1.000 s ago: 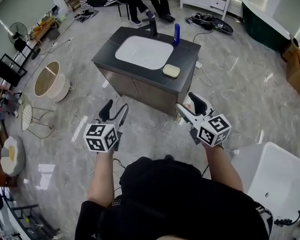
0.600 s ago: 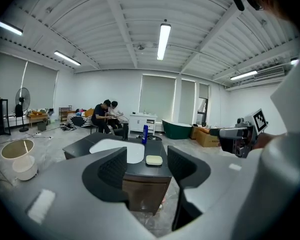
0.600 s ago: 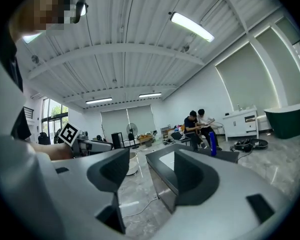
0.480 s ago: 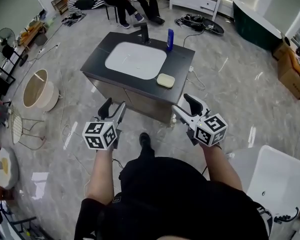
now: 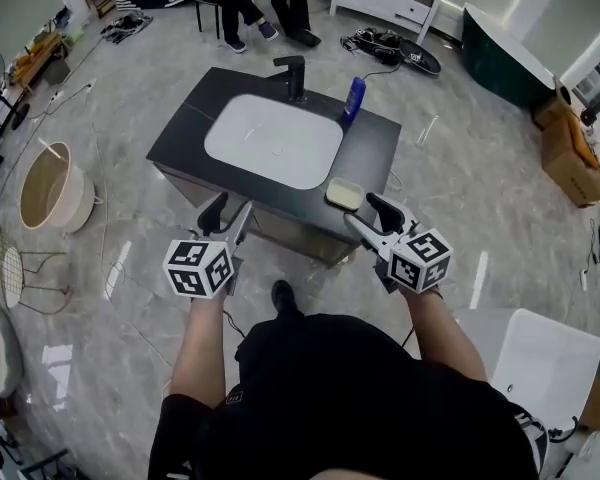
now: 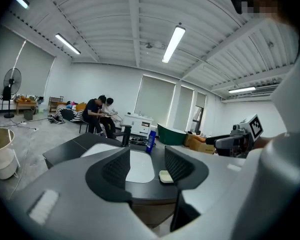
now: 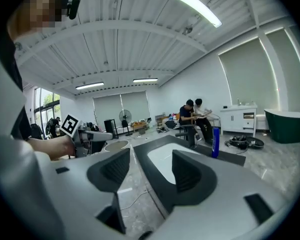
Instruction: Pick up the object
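Head view shows soap bar (image 5: 344,194) beside sink (image 5: 242,140).

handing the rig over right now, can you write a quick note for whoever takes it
Left gripper: open, nothing between its fingers, which have just been closing a little.
Right gripper: open, empty.
Both are short of the black vanity counter, touching nothing.
On it: pale yellow rectangular soap bar at the near right edge, closest to the right gripper; tall blue bottle at the back beside the black faucet; white sink basin in the middle.
Done: nothing picked up.
Left: reach in, grip the object, lift. Which object is meant isn't shown; the soap looks nearest.
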